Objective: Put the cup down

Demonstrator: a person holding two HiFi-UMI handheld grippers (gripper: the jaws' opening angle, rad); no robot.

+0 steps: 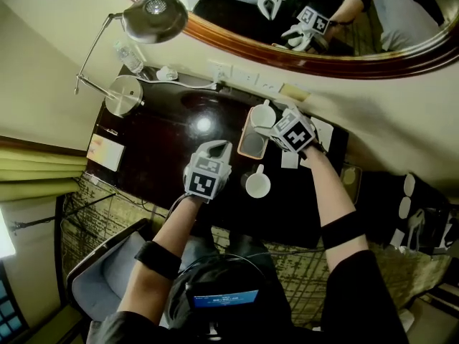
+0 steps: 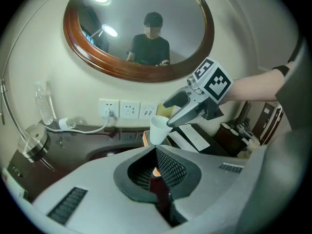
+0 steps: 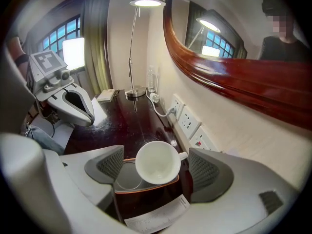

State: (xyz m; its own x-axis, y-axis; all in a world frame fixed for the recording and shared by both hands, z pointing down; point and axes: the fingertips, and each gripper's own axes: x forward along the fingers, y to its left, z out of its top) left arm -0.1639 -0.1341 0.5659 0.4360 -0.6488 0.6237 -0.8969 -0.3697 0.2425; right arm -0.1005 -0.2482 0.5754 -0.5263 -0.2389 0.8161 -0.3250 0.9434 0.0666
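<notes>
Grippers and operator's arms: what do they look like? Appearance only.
Left gripper and right gripper: light grey moulded shells, dark mesh-textured pads, each carrying a cube of black-and-white square markers. Person wears a black short-sleeved top and a black band on each arm.

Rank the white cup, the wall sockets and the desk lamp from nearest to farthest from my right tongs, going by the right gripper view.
1. White cup: directly between the open right tongs.
2. Wall sockets: beyond the cup, on the wall to the right.
3. Desk lamp: farthest back, at the far end of the desk.
</notes>
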